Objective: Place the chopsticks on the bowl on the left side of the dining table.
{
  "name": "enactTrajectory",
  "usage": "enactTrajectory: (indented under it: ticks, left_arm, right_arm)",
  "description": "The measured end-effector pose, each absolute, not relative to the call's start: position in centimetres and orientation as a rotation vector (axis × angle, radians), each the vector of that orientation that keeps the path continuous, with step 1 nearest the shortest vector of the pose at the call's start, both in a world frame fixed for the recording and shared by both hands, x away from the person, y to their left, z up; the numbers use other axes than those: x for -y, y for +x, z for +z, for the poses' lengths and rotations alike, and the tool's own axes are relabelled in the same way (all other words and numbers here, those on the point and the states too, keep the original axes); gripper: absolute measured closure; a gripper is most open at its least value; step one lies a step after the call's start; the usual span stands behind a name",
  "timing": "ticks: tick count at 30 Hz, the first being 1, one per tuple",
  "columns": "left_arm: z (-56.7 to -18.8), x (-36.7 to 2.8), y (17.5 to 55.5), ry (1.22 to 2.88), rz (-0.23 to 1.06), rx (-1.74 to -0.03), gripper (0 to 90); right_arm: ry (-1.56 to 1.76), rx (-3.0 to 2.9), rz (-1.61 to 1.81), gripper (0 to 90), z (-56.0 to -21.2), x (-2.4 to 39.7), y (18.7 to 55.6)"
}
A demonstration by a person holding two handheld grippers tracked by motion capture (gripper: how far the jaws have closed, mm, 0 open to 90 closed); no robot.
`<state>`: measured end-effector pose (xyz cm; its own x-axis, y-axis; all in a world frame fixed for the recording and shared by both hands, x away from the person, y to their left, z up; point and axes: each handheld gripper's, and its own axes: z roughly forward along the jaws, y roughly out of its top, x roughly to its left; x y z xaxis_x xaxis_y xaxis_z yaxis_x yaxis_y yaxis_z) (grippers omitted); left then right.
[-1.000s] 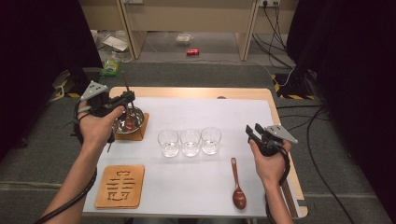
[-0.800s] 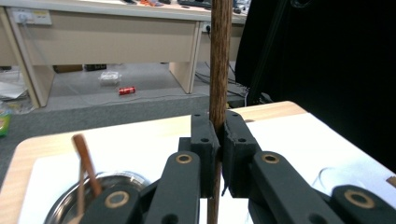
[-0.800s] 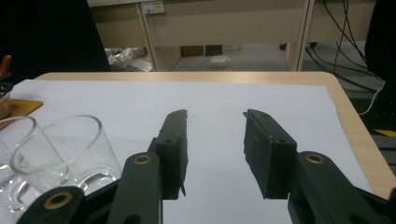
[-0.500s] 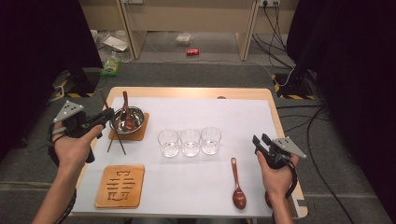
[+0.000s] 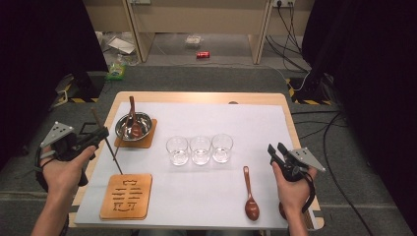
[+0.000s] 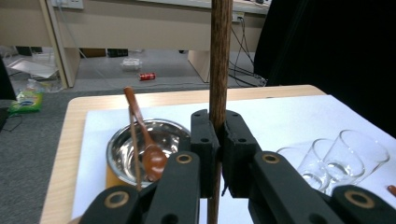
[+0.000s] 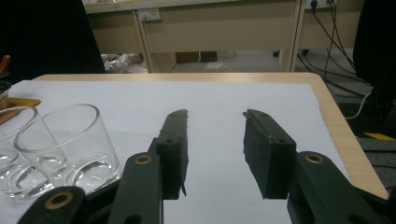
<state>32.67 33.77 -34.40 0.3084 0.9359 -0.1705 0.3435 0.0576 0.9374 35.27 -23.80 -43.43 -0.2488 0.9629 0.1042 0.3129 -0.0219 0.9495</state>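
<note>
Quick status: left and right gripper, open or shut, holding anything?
Left gripper: shut on the wooden stick, held upright between its fingers.
Right gripper: open, nothing between its fingers, above the white mat.

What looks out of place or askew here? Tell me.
Little stands out. The left tool grips one dark chopstick, slanted over the table's left edge; another chopstick leans in the steel bowl. No spills or damage.
</note>
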Motion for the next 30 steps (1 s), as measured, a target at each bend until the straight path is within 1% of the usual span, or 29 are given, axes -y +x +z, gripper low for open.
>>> enactTrajectory:
  ticks: [8,16,23,30]
  left_arm:
    - [-34.9,-35.4,31.9,1.502,0.72,-1.26,83.8]
    - [-35.4,-36.8,32.8,1.528,0.76,-1.288,83.8]
    - [-35.7,-37.4,35.9,1.569,0.758,-1.295,83.7]
    - [-36.7,-37.8,40.6,1.616,0.71,-1.378,83.7]
  right_arm:
    - [1.352,-1.607,1.295,60.3,-43.4,23.9,35.1]
    - [1.36,-1.608,1.299,60.3,-43.5,23.9,35.0]
    - [1.359,-1.618,1.298,60.3,-43.7,23.7,35.1]
    - [1.359,-1.62,1.303,60.3,-43.9,23.6,35.1]
